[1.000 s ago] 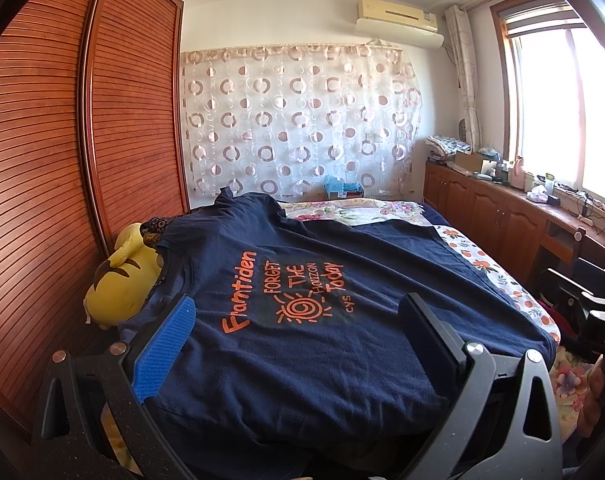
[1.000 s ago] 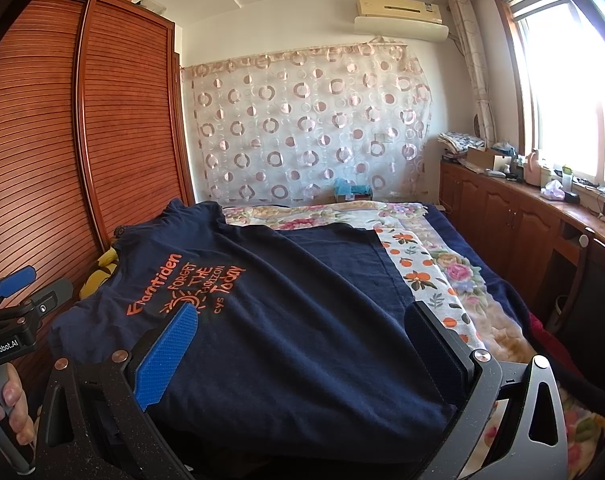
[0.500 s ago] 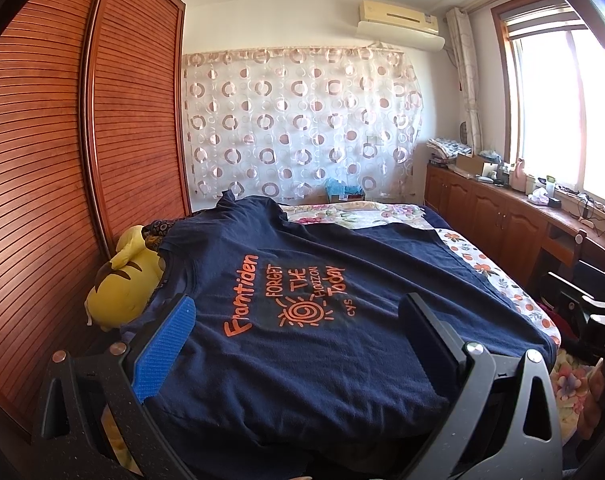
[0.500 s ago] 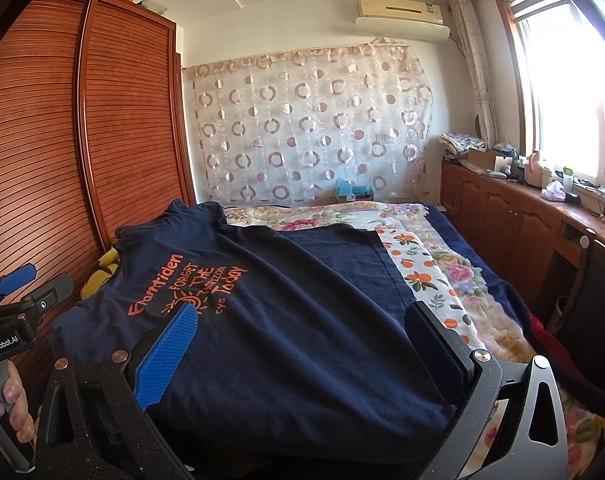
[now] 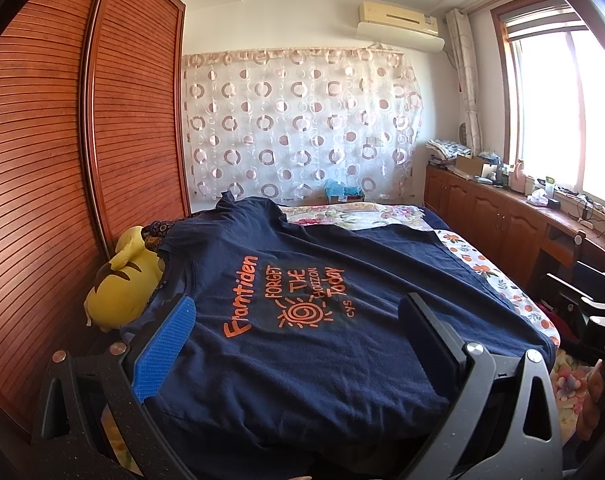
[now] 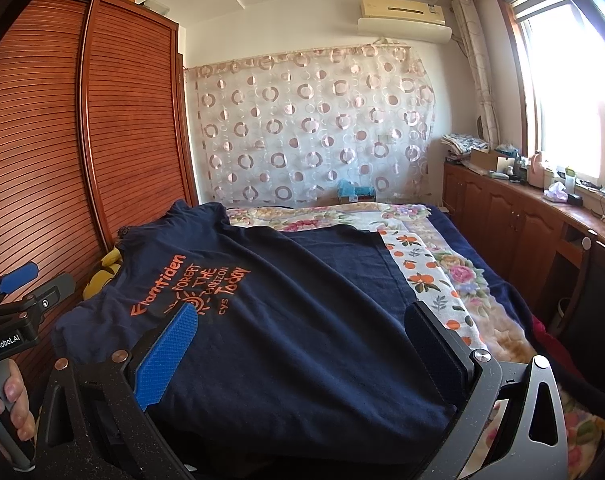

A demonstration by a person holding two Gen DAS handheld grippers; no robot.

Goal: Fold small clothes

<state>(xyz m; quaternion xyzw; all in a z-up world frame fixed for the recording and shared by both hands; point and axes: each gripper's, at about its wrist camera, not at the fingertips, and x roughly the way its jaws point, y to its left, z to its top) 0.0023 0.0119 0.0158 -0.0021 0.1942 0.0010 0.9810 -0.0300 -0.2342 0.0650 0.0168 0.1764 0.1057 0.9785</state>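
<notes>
A navy T-shirt (image 5: 326, 364) with orange print lies spread flat on the bed, collar toward the left; it also shows in the right wrist view (image 6: 302, 344). My left gripper (image 5: 298, 320) is open and empty, held just above the shirt's near edge at its left part. My right gripper (image 6: 302, 328) is open and empty above the near edge further right. The left gripper's body (image 6: 14, 320) shows at the left edge of the right wrist view, the right gripper's body (image 5: 594, 332) at the right edge of the left wrist view.
A yellow plush toy (image 5: 122, 284) lies by the shirt's collar against the slatted wooden wardrobe (image 5: 62, 160). A floral bedspread (image 6: 434, 276) covers the bed to the right. Wooden cabinets (image 6: 522, 216) with clutter run under the window.
Both views have shifted very slightly; the grippers stay open above the shirt's near edge. The shirt has not moved.
</notes>
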